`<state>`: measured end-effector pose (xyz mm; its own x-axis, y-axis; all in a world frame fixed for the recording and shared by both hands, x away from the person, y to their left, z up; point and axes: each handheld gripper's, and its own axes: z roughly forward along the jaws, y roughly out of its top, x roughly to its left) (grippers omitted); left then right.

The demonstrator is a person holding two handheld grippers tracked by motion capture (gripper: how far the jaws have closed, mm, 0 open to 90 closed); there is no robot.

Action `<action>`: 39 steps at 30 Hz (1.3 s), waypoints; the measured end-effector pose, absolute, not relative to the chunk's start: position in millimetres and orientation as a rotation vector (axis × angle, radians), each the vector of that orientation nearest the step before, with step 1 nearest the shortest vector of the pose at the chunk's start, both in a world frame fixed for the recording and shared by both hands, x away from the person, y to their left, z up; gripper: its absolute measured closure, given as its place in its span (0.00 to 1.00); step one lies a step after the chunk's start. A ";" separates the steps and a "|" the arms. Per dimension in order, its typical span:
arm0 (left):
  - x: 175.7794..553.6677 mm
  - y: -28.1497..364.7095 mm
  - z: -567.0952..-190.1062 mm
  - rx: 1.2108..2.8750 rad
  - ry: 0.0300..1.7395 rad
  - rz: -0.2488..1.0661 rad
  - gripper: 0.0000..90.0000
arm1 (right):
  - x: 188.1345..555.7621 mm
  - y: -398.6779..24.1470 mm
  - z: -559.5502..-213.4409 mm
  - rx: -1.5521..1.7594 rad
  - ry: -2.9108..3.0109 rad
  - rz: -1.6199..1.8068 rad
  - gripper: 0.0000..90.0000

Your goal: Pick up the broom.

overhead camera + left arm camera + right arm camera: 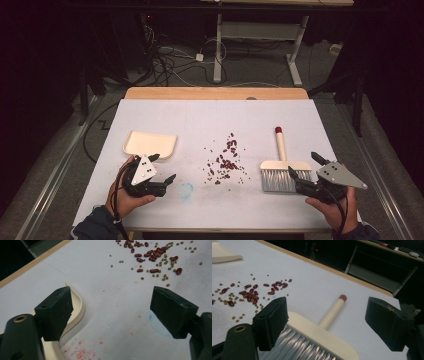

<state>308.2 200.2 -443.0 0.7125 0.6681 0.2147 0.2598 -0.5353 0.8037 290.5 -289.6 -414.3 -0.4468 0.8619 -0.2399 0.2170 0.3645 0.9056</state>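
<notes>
The beans (226, 161) are spilled mid-bench (200, 115). Left of them, the wide-open, empty left gripper (164, 167) is held by the dustpan (150, 143). Right of them, the wide-open, empty right gripper (303, 165) is held over the brush (280, 167).

High view looks forward and down over the whole worktop (210, 120). Each gripper view sits low and close behind its jaws; both share the beans (152, 255).

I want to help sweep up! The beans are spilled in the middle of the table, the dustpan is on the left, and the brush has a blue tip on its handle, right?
Almost. The brush has a red tip on its handle, not blue; the right gripper view shows it clearly. The rest is right: the beans lie spilled in the middle of the table, and the dustpan is on the left.
</notes>
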 end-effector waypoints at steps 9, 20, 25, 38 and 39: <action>305.8 200.5 -442.8 2.129 0.703 0.650 0.20 | 295.1 -289.7 -411.9 0.955 1.897 1.059 0.21; 306.0 194.8 -446.0 2.157 0.678 0.628 0.20 | 338.2 -285.6 -399.6 1.173 2.027 0.896 0.24; 305.7 196.4 -446.2 2.156 0.684 0.623 0.20 | 378.9 -280.1 -396.1 1.357 2.100 0.844 0.24; 305.3 195.1 -449.3 2.185 0.672 0.620 0.20 | 453.8 -265.0 -453.3 1.589 2.240 0.636 0.49; 305.3 195.1 -449.3 2.185 0.672 0.620 0.20 | 453.8 -265.0 -453.3 1.589 2.240 0.636 0.49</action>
<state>305.3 195.1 -449.3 0.7445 0.6316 0.2163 0.2663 -0.5780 0.7713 453.8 -265.0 -453.3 -0.3294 0.9442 -0.0041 0.8012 0.2817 0.5280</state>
